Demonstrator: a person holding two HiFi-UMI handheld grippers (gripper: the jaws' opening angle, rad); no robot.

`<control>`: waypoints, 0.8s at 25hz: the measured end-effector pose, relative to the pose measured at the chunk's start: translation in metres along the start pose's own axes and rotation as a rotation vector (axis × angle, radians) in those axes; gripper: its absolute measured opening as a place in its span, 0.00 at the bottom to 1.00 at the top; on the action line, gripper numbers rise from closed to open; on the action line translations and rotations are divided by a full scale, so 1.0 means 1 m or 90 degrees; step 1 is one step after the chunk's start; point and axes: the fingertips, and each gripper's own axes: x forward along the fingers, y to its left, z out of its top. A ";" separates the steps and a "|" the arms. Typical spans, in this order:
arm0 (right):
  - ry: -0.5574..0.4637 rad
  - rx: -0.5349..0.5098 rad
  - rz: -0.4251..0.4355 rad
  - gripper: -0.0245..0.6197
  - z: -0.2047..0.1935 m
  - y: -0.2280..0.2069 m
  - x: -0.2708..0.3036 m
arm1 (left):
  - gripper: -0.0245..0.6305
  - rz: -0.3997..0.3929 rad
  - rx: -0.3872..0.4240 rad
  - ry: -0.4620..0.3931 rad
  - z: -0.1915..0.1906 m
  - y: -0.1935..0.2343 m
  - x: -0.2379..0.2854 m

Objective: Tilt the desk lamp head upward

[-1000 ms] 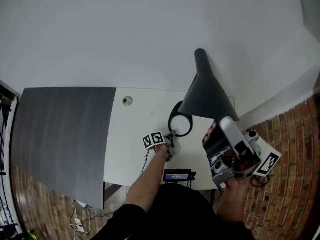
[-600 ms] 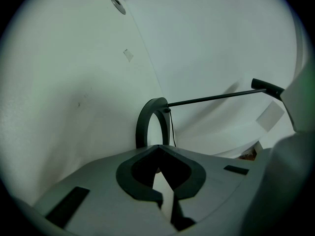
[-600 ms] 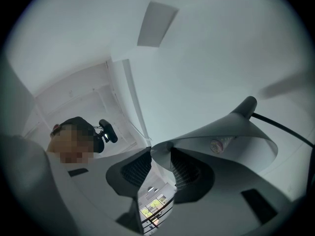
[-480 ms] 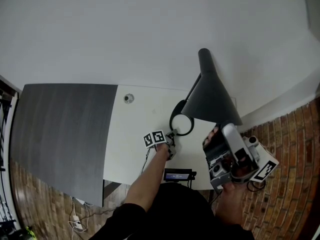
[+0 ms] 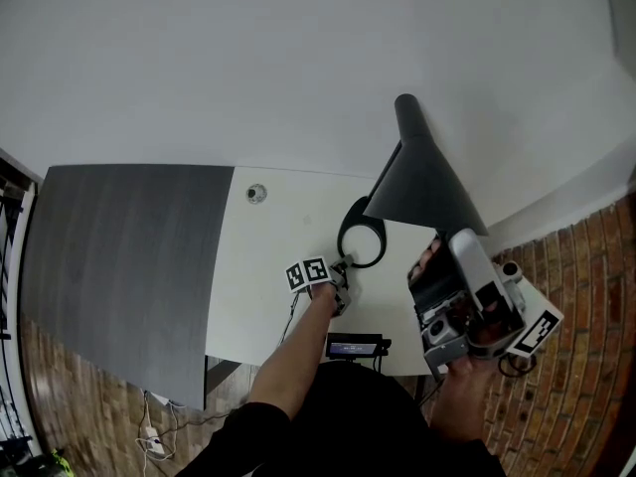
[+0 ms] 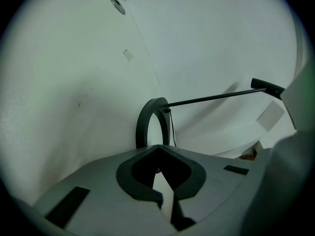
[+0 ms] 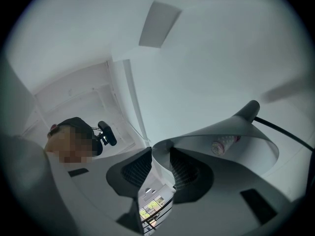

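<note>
At right edge of bench [image 5: 268, 237]: right tongs [image 7: 160, 154] pinch lamp head [image 7: 231, 132] rim, left tongs [image 6: 158, 148] clamp ring base [image 6: 143, 124]; the shallow bite may slip.

Looks down past a plain, evenly lit white wall [image 5: 248, 58] onto a white desk [image 5: 268, 256] — dark grey surface [image 5: 119, 256] adjoining on its left, round grommet [image 5: 256, 194] near the back. Gives way to red-brown brick floor [image 5: 586, 296] at either side.

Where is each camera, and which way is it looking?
Head view: worn on the person, looking down at desk and lamp; left arm, left gripper, right gripper show.
Left gripper view: low over desk, facing the base; its jaws show.
Right gripper view: by the shade, facing up; its jaws and the person's head show.
Shared: head and left gripper views show the base.
</note>
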 end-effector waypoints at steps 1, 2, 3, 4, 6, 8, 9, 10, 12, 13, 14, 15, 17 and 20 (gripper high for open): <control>-0.001 0.002 0.000 0.20 0.001 0.001 0.001 | 0.05 0.000 0.000 0.000 0.000 0.000 0.000; -0.002 0.004 0.001 0.20 0.002 0.001 0.003 | 0.05 -0.001 0.000 0.000 0.000 0.000 -0.001; -0.003 0.007 0.001 0.20 0.003 0.002 0.004 | 0.05 -0.001 0.000 0.000 0.000 0.000 -0.001; -0.004 0.010 0.002 0.20 0.004 0.002 0.005 | 0.05 -0.001 -0.001 0.000 0.000 0.000 -0.001; -0.006 0.013 0.002 0.20 0.005 0.003 0.007 | 0.05 -0.001 0.000 -0.001 0.000 0.000 -0.002; -0.008 0.016 0.002 0.20 0.007 0.004 0.009 | 0.05 -0.002 0.000 -0.001 0.001 0.000 -0.002; -0.009 0.017 0.002 0.20 0.008 0.004 0.010 | 0.05 -0.002 0.001 0.000 0.001 -0.001 -0.002; -0.010 0.018 0.002 0.20 0.009 0.005 0.011 | 0.05 -0.002 0.002 0.000 0.001 -0.001 -0.002; -0.011 0.019 0.002 0.20 0.010 0.005 0.013 | 0.05 -0.002 0.004 0.001 0.002 -0.002 -0.002; -0.012 0.020 0.002 0.20 0.011 0.006 0.014 | 0.05 -0.002 0.005 0.002 0.002 -0.002 -0.002; -0.013 0.020 0.001 0.20 0.011 0.006 0.015 | 0.05 -0.002 0.006 0.003 0.002 -0.002 -0.002; -0.015 0.021 0.001 0.20 0.012 0.007 0.016 | 0.05 -0.001 0.006 0.003 0.001 -0.002 -0.003; -0.016 0.023 0.001 0.20 0.012 0.007 0.017 | 0.05 -0.001 0.006 0.004 0.001 -0.002 -0.003; -0.017 0.026 -0.001 0.20 0.013 0.007 0.017 | 0.05 0.000 0.008 0.004 0.000 -0.001 -0.003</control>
